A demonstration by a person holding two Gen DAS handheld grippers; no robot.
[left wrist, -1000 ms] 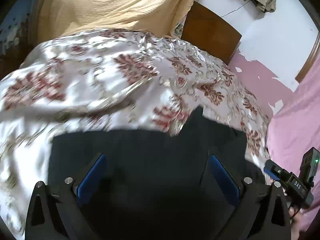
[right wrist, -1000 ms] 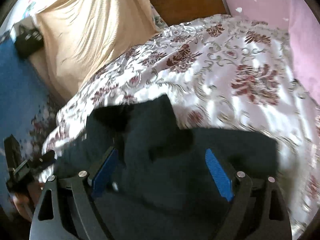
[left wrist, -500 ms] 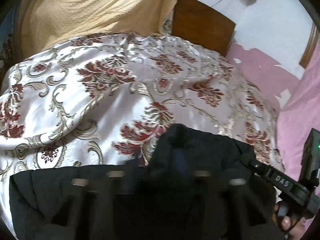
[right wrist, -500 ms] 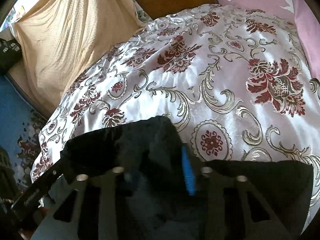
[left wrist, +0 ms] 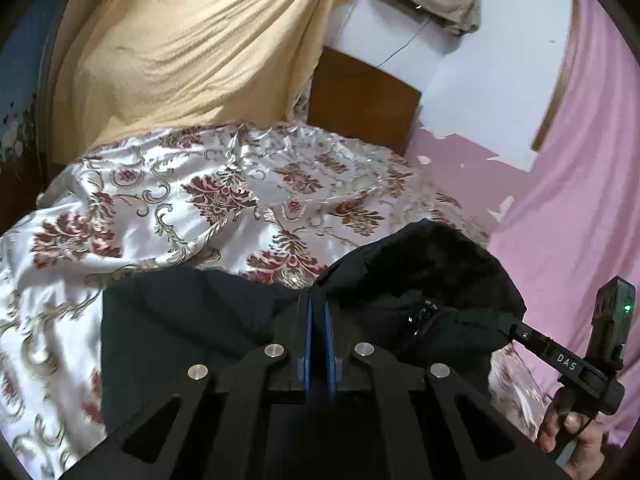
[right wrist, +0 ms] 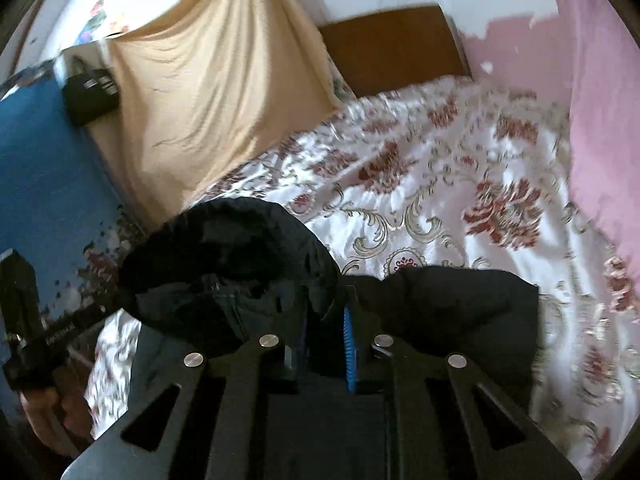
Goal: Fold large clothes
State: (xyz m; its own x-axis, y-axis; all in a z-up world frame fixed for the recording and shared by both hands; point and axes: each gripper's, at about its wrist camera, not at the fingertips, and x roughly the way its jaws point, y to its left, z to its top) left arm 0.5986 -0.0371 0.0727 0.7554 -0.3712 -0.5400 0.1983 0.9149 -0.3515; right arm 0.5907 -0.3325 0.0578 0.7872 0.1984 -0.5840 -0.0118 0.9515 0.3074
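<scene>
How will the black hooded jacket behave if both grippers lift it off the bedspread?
The black hooded jacket will probably sag between the left gripper and the right gripper: its hood already slumps. It looks puffy, so likely bulky yet light. The right gripper's jaws are closing on fabric. The satin bedspread looks slick, so any trailing part may slide.

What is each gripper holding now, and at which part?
Both hold the black jacket: left gripper shut on its near edge; right gripper, jaws closing, has cloth beside the hood.
</scene>
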